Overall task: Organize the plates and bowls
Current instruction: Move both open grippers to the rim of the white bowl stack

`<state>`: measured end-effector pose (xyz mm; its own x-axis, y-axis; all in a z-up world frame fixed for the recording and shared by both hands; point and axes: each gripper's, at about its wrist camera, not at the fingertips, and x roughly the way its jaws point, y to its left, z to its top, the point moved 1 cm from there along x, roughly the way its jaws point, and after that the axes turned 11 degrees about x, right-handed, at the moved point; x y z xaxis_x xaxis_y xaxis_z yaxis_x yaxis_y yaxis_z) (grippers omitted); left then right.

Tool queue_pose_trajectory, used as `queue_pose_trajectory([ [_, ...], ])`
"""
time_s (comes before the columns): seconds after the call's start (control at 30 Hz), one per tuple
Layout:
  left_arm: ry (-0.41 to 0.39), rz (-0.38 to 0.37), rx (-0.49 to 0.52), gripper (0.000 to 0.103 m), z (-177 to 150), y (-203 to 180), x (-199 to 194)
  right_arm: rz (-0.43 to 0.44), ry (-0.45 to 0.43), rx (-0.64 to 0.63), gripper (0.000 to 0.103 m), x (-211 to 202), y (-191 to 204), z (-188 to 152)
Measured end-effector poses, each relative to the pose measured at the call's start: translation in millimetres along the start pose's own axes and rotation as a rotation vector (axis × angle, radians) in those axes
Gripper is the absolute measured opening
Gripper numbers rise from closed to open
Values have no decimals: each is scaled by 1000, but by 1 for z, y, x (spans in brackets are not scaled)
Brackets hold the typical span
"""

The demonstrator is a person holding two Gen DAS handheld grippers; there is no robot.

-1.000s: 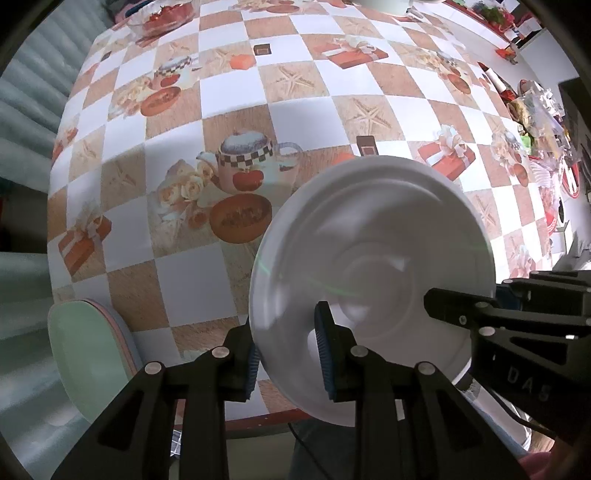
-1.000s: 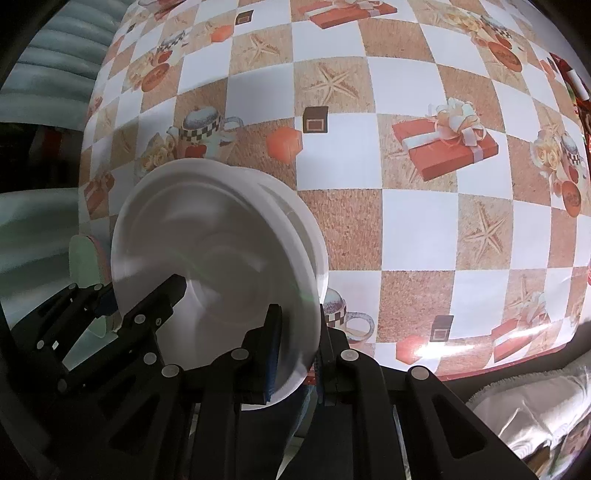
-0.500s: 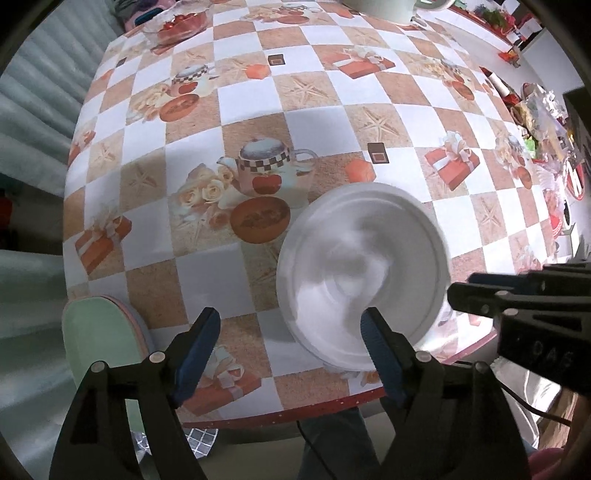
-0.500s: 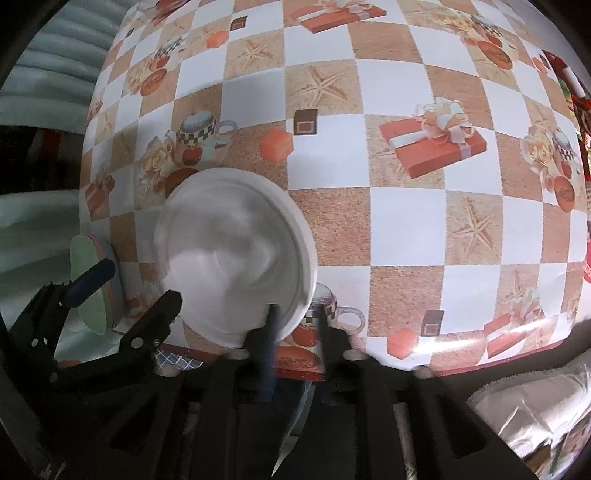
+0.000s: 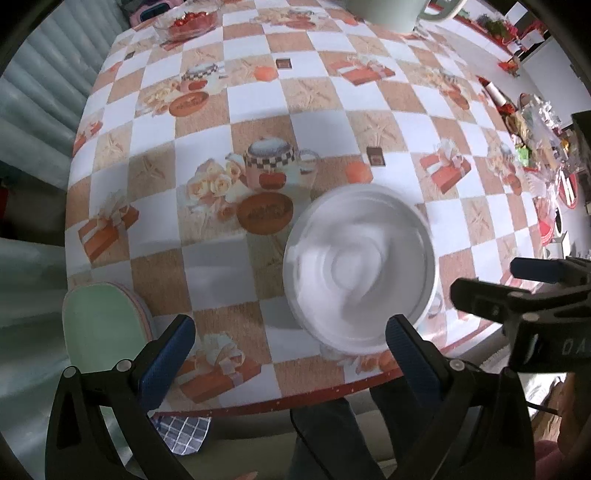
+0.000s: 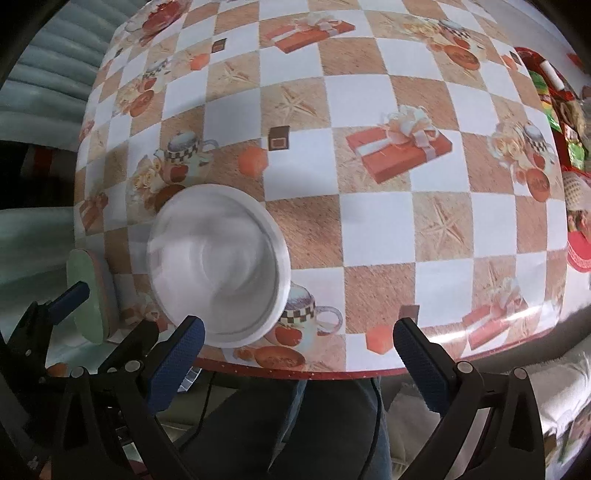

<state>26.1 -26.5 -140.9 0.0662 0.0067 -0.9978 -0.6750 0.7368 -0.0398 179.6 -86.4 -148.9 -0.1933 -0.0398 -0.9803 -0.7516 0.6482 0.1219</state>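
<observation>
1. We see a round white plate with a shallow rim (image 5: pixel 360 267) lying on the worktop (image 5: pixel 258 110) near its lower edge, in the lower centre-right of the left wrist view and lower left of the right wrist view; its surface is smeared by blur, so we cannot tell whether one plate or a stack lies there.
2. Our left gripper (image 5: pixel 290 341) has just been opening; its blue ribbed pads stand spread wide, nothing between them.
3. Our right gripper (image 6: pixel 297 345) has likewise just been opening, spread and empty.
4. The worktop wears a glossy checked oilcloth printed with teapots, starfish and gift boxes.
5. A pale green rounded plate with a pink edge (image 5: pixel 101 326) overhangs the worktop's left edge, partly hidden by the gripper.
6. A clear glass bowl holding something red (image 5: pixel 186 22) sits at the upper left, cut off.
</observation>
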Motion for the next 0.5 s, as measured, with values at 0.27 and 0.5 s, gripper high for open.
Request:
queue_pose_trajectory([
  [0.27,7,50,-9,103,-4,5,0,-32,24,41,103,9,-6,-7],
  [0.5,12,53,-12,103,-7,7,1,-46,24,25,103,11,-1,-11],
])
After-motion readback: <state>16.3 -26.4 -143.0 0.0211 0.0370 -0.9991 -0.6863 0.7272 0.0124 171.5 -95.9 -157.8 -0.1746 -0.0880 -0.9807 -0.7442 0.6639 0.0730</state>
